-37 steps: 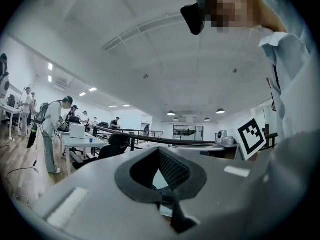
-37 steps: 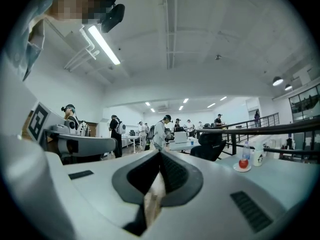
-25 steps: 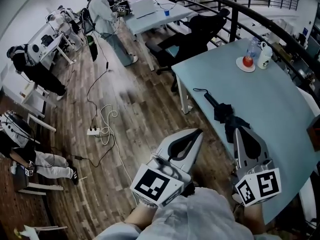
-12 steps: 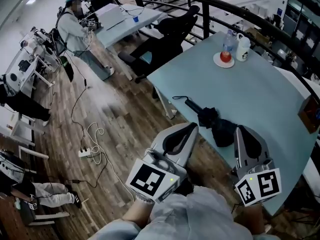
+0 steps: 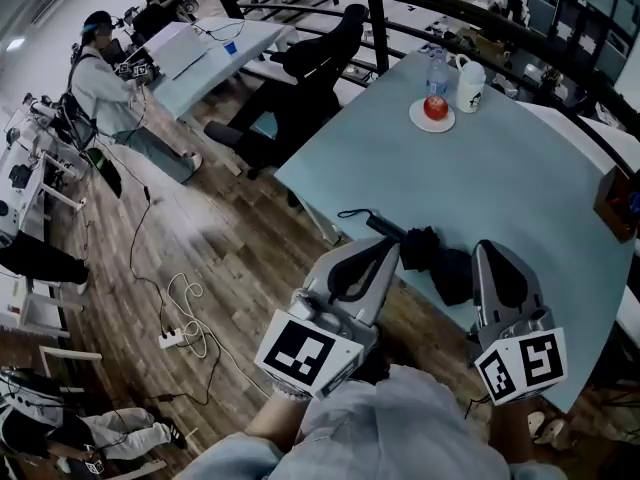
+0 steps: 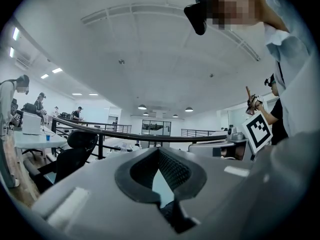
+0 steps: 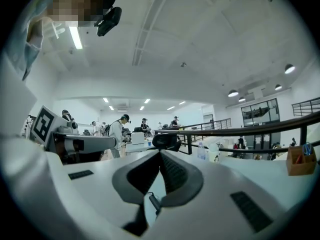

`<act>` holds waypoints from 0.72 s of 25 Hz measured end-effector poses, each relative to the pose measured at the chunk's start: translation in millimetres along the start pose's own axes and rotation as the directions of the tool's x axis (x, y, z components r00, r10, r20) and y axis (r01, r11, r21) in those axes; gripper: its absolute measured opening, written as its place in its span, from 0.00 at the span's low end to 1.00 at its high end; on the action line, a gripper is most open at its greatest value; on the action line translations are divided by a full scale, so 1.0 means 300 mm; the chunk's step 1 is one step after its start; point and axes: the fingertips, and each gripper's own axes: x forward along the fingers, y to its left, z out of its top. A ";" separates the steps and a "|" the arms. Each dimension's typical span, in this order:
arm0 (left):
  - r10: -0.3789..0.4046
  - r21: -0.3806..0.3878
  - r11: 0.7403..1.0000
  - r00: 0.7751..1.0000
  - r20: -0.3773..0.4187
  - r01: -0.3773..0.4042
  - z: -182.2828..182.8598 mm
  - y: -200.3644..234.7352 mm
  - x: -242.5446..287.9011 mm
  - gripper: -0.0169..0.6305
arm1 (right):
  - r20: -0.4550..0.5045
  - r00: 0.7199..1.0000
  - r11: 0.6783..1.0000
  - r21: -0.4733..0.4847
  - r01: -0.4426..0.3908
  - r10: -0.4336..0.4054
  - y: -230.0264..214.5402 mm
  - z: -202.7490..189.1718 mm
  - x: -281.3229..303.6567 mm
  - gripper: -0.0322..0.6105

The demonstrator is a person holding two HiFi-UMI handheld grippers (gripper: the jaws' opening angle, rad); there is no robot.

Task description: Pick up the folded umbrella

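Grippers nearer the folded umbrella than a second ago
Folded umbrella lies at the table's near edge; left gripper and right gripper, jaws together and empty, now flank it.

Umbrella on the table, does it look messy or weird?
A little. The folded umbrella lies close to the near edge of the table, its dark cloth bunched loosely rather than wrapped tight, and its strap loops out sideways. Nothing looks spilled or broken.

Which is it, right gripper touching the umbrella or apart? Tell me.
Cannot tell. In the head view the right gripper sits beside the umbrella, their edges overlapping, so any gap is hidden.
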 end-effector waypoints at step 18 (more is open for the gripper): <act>-0.271 -0.018 0.962 0.963 0.007 0.271 -0.031 0.192 0.195 0.03 | -0.024 0.943 0.943 -0.004 0.332 -0.332 -0.061 -0.002 0.092 0.05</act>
